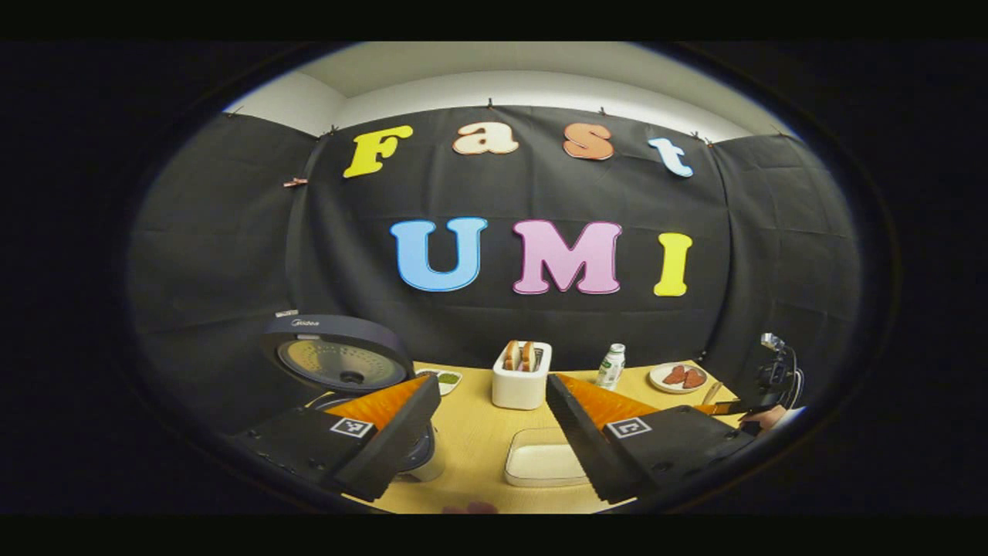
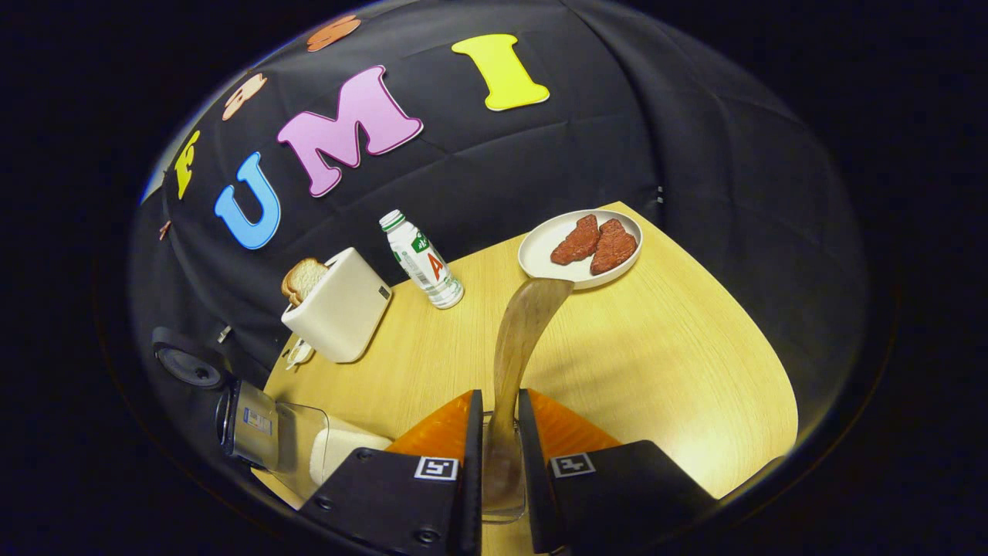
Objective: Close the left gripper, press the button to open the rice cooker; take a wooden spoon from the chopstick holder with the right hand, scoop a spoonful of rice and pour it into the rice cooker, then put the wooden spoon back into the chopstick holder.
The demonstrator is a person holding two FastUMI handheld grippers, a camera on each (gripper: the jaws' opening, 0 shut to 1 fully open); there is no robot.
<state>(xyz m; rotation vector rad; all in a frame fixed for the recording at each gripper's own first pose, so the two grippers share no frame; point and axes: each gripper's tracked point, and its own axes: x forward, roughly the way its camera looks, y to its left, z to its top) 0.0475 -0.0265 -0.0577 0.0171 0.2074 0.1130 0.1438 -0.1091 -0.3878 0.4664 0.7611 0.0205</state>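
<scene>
Right gripper (image 2: 500, 432) clamping pale wooden spoon (image 2: 519, 340) by handle — bowl pointing toward plate (image 2: 540, 259) at desk's far edge. Left gripper (image 1: 494, 421) hanging wide open, gripping nothing — rice cooker (image 1: 340, 363) lid standing open.

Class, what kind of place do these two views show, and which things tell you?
Probably a mock kitchen staged in a recording booth: a rice cooker with lid open, a toaster holding bread and a plate of meat share a wooden table against black cloth.
</scene>
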